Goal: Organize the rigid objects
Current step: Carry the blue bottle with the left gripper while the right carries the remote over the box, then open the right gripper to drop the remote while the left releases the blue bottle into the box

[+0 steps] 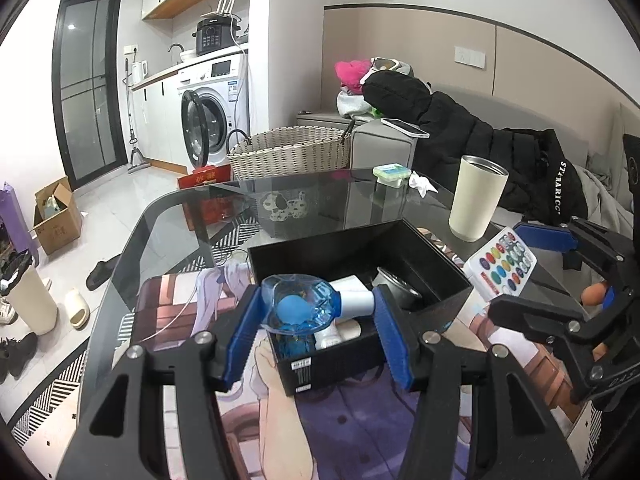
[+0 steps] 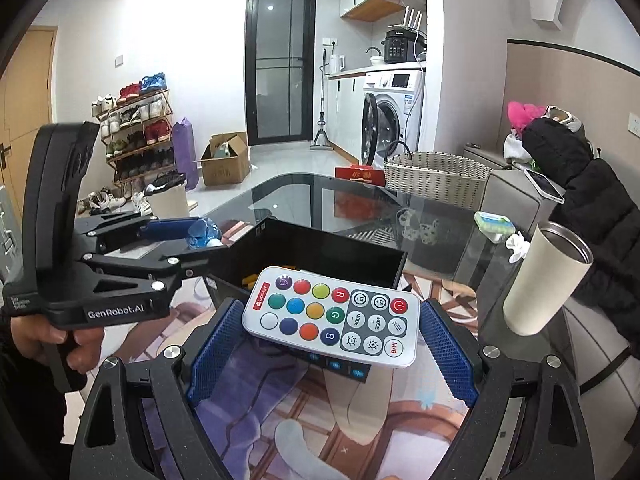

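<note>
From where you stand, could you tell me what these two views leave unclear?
- Left wrist view: most contents of the black box, hidden by its walls and the blue bottle.
- Right wrist view: whether the fingers touch the remote; gaps show on both sides.
- Both views: the cream tumbler contents, too dark inside.

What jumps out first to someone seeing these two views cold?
Probably the remote with its coloured buttons, held between the right gripper pads just short of the black box. Next, the clear blue fan between the open left gripper fingers, over the box's near corner. Behind them, a cream cup stands upright on the glass table.
</note>
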A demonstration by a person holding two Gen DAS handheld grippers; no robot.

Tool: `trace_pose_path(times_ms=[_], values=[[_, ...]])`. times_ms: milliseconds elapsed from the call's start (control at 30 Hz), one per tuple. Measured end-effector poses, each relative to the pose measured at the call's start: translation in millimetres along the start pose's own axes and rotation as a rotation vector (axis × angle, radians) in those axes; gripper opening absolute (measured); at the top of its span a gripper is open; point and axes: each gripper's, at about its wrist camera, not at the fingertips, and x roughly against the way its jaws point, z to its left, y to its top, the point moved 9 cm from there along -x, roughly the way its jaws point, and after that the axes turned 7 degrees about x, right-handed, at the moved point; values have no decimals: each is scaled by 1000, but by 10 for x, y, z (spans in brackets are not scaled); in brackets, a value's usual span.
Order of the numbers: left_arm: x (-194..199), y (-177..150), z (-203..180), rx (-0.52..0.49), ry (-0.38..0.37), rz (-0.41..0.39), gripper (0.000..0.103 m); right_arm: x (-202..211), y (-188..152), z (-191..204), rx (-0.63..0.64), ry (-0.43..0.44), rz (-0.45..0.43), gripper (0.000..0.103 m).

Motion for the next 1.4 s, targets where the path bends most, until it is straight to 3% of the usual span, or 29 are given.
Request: trace_pose_path(times_ms=[900, 1400], values=[[-600, 35, 155, 11, 42, -4, 56, -673, 87, -68, 16, 46, -25, 90], [-628, 30, 126, -27, 72, -56, 56, -816, -31, 18, 54, 27, -37, 90]])
